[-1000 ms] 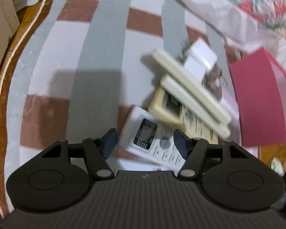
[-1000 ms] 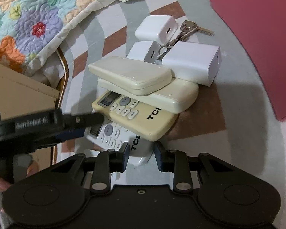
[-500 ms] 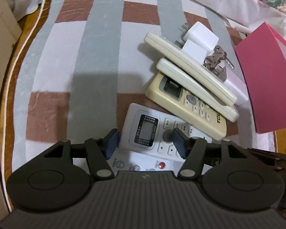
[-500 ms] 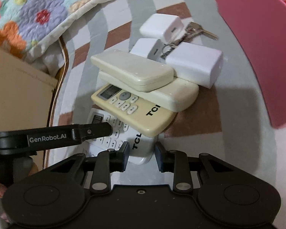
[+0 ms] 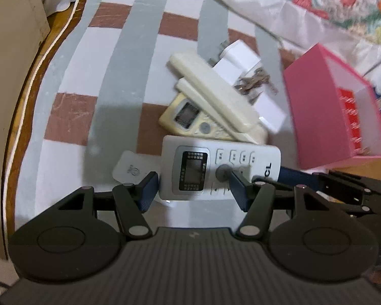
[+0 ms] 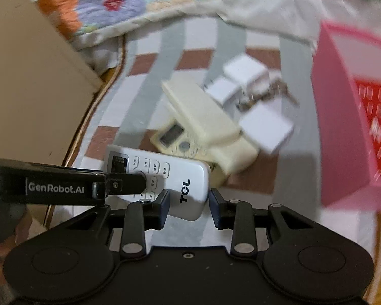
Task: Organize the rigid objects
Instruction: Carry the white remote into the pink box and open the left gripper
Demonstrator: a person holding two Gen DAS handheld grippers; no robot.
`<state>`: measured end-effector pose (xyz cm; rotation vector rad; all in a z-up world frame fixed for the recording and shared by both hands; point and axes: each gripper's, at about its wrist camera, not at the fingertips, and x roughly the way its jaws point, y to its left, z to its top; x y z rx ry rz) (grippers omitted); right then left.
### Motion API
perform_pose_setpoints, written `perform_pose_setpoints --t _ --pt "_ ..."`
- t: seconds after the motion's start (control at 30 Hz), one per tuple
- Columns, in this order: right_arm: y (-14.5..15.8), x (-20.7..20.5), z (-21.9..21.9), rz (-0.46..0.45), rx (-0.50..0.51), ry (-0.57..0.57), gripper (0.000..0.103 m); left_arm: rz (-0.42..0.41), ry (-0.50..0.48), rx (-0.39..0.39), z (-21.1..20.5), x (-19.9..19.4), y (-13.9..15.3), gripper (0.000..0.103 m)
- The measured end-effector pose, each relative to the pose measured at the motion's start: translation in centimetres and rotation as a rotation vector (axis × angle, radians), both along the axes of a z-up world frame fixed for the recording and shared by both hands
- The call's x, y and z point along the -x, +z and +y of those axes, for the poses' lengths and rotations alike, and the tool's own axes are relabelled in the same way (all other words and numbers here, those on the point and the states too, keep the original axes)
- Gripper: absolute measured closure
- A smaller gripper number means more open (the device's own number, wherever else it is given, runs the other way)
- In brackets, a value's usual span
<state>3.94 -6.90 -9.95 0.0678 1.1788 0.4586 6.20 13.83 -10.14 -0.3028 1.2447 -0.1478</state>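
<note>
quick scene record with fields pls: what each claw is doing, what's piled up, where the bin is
surface: checked cloth
left claw: one finger at the screen end of the white TCL remote, the other over its buttons; grip unclear
right claw: jaws just opening, remote's TCL end between them; contact unclear
pile: cream remotes stacked behind the white one
beside pile: white chargers, keys
bin: pink box, right of pile
extra: white card on cloth
</note>
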Motion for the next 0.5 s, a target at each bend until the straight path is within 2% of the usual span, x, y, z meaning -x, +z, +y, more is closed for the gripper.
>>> perform_pose_setpoints --t 0.23,0.37,0.5 --pt "6.6 -0.6 -4.8 -0.113 0.024 0.109 0.064 -0.038 -0.065 0.074 -4.0 0.4 4.2 0.045" --pt "9.0 -0.7 -7.8 -0.153 0.08 0.139 0.064 -0.08 -0.098 0.118 -7.4 0.1 6.1 0.045" --pt "10.8 -1.2 -11.0 -0.177 0.127 0.116 0.069 -0.065 -0.152 0.159 -11.1 -1.3 7.5 0.045"
